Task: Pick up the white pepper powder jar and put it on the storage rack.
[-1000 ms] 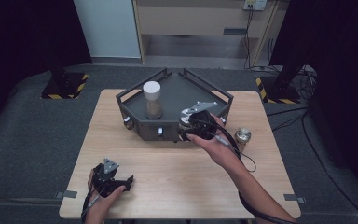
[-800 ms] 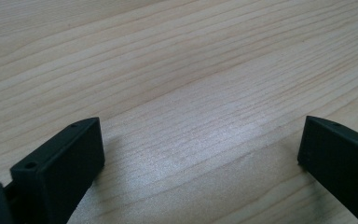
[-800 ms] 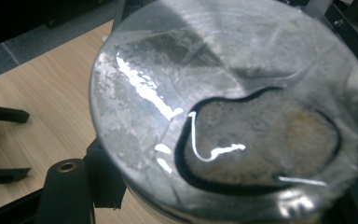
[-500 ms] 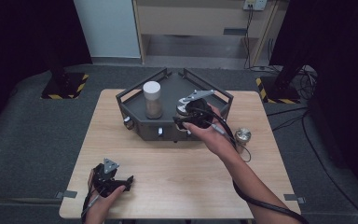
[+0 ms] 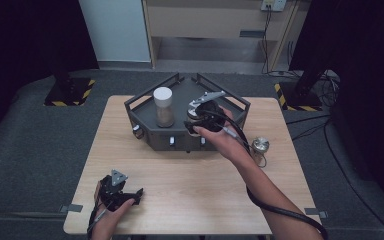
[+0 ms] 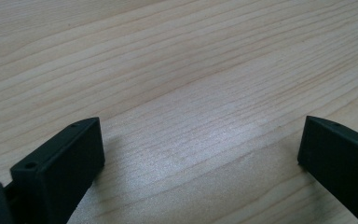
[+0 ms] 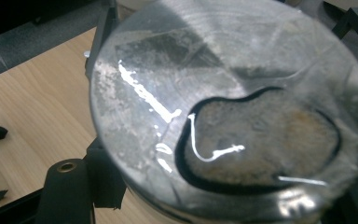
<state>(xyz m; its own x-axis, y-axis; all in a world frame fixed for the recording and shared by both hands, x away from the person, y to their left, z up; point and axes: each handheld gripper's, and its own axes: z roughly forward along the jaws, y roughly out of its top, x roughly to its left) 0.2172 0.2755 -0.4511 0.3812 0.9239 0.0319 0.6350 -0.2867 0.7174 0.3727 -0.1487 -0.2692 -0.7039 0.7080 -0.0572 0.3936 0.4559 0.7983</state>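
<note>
The right gripper (image 5: 196,118) has come up and away from the near right rim of the dark tray (image 5: 145,131), travelling left and far over the last second, and now hangs over the tray's right half. It is clenched on a jar (image 7: 233,107): the right gripper view looks straight onto the jar's round clear face, with brown powdery stuff behind it and glare streaks across it. In the high view the jar is mostly hidden behind the gripper and the hand. The likely meaning is that the jar is being carried into the tray to stand beside the tall white-capped jar (image 5: 163,106) already in the left half (a judgement; the set-down has not happened yet).

The left gripper (image 5: 120,192) has kept its place at the near left of the table (image 5: 190,180), released, its jaws wide apart with bare wood between them in the left gripper view.

A small metal-lidded jar (image 5: 260,146) stands on the table, right of the tray and just right of the person's right forearm.

The table is pale wood with plain grain, otherwise uncluttered. It stands on grey carpet; black curtains close both sides, a pale cabinet and a light panel run along the far wall, and two yellow-and-black striped stand bases sit far left and far right.
</note>
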